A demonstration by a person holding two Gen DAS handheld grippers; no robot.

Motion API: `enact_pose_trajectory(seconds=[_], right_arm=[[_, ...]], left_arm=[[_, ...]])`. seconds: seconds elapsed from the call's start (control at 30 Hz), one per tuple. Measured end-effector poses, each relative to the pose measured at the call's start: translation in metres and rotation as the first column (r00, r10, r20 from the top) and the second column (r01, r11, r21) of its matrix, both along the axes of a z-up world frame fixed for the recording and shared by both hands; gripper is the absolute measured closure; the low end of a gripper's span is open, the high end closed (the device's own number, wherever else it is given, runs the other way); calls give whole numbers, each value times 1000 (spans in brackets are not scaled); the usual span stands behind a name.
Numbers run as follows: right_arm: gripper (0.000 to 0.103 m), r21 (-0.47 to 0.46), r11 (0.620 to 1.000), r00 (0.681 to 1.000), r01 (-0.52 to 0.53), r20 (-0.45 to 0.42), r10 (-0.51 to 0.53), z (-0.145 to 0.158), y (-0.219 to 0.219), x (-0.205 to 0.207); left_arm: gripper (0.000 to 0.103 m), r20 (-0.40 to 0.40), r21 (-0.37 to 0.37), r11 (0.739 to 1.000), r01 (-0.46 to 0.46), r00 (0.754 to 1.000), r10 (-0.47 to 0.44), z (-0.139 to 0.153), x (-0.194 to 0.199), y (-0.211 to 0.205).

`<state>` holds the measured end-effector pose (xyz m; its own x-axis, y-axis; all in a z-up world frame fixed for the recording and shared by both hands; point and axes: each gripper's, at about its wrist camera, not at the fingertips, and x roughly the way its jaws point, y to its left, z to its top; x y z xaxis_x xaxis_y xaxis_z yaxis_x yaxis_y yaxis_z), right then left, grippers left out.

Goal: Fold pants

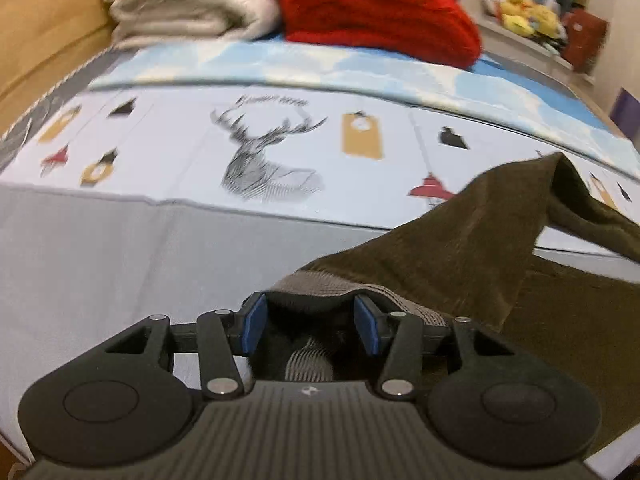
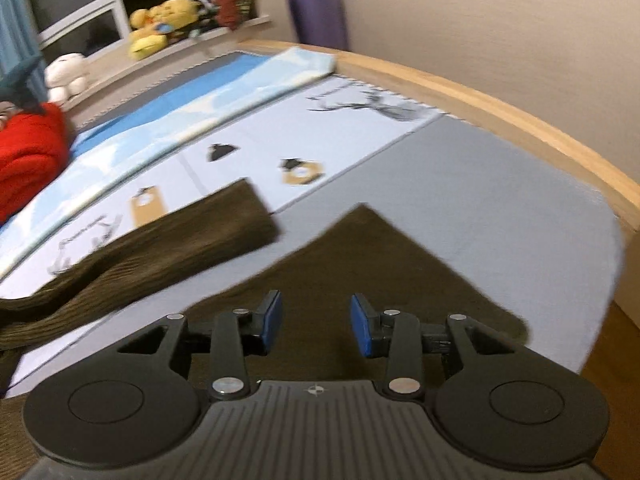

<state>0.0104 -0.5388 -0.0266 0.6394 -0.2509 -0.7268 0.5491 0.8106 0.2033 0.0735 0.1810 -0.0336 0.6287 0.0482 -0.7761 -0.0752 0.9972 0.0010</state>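
Waistband of dark olive corduroy pants (image 1: 460,248) sits between parted left gripper (image 1: 312,320) pads, legs trailing toward two o'clock.

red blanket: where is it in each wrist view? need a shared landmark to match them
Left wrist: the red blanket sits top centre, at the far side of the bed, right of a white blanket.
Right wrist: it is cut off at the left edge, upper half.
Shared landmark: the yellow plush toys on the window ledge beyond it.
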Motion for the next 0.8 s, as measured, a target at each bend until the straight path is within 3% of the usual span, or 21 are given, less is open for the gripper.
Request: enact_pose_trajectory(seconds=[0.2, 0.27, 0.3, 0.37, 0.47, 0.53, 0.57, 0.63, 0.7, 0.77, 0.8], right_arm=[[63, 44, 994, 995, -96, 31, 94, 6, 35, 31], [63, 60, 991, 993, -118, 34, 116, 6, 46, 43], [63, 69, 990, 992, -127, 37, 124, 7, 52, 48], [63, 84, 986, 990, -141, 39, 138, 7, 62, 57], [63, 107, 981, 986, -162, 49, 158, 8, 77, 70], [63, 111, 977, 982, -184, 53, 179, 9, 88, 78], [63, 113, 974, 980, -195, 54, 190, 9, 94, 82], [63, 123, 969, 977, -213, 56, 208, 10, 104, 88], [63, 136, 964, 973, -229, 65, 222, 9, 113, 92], [63, 145, 957, 967, -251, 72, 243, 7, 122, 96], [63, 153, 955, 967, -255, 69, 247, 4, 126, 99]], left_arm=[[46, 32, 131, 990, 61, 997, -66, -2, 9, -24], [28, 20, 162, 986, -37, 999, 34, -3, 16, -14], [28, 5, 151, 980, -133, 991, 133, -3, 20, -2], [31, 7, 107, 967, -231, 973, 231, -1, 21, 16], [31, 93, 69, 988, -136, 987, 129, 12, 17, 10], [32, 147, 22, 1000, 9, 989, -13, 19, 10, -3], [31, 161, 0, 994, 113, 981, -112, 20, 7, -12], [28, 140, 30, 953, 303, 942, -304, 14, -1, -36], [24, 37, 147, 887, 437, 894, -446, -6, -8, -65], [25, -132, 299, 806, 512, 858, -496, -36, -11, -88], [31, -189, 372, 759, 535, 844, -503, -49, -11, -94]])
